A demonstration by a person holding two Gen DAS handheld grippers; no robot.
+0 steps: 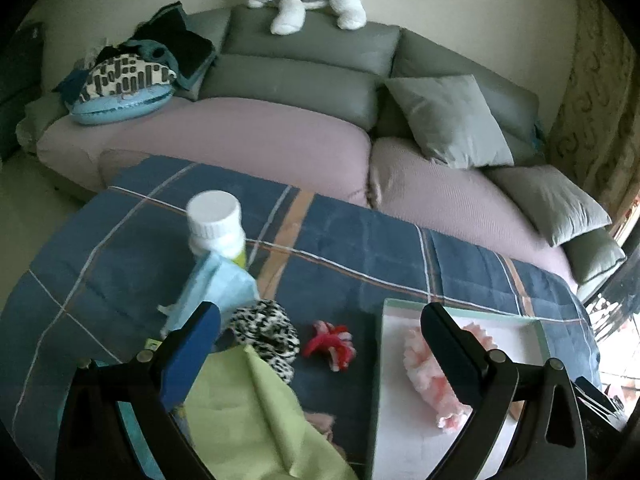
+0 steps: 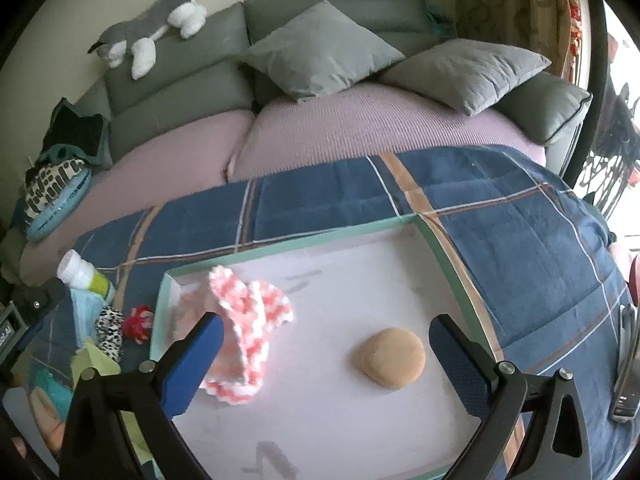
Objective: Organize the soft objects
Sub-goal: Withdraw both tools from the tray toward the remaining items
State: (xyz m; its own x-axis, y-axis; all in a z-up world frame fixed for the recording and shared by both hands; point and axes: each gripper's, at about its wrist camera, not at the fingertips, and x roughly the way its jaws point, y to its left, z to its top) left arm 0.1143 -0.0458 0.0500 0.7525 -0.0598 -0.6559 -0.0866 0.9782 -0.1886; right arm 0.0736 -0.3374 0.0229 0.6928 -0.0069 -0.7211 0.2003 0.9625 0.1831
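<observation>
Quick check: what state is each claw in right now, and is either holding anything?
Left claw: open, holding nothing, over the green cloth.
Right claw: open, holding nothing, over the tray.

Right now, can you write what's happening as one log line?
left gripper: open, empty | right gripper: open, empty | tray: pink scrunchie, tan puff | outside: leopard scrunchie, red scrunchie, green cloth

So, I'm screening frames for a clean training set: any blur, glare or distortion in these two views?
Left wrist view: strong fisheye bend with dark corners, window blown out at the right edge, white bottle slightly soft. Right wrist view: same barrel distortion, glare at the far right, pink-and-white knit piece in the tray a little blurred.
</observation>
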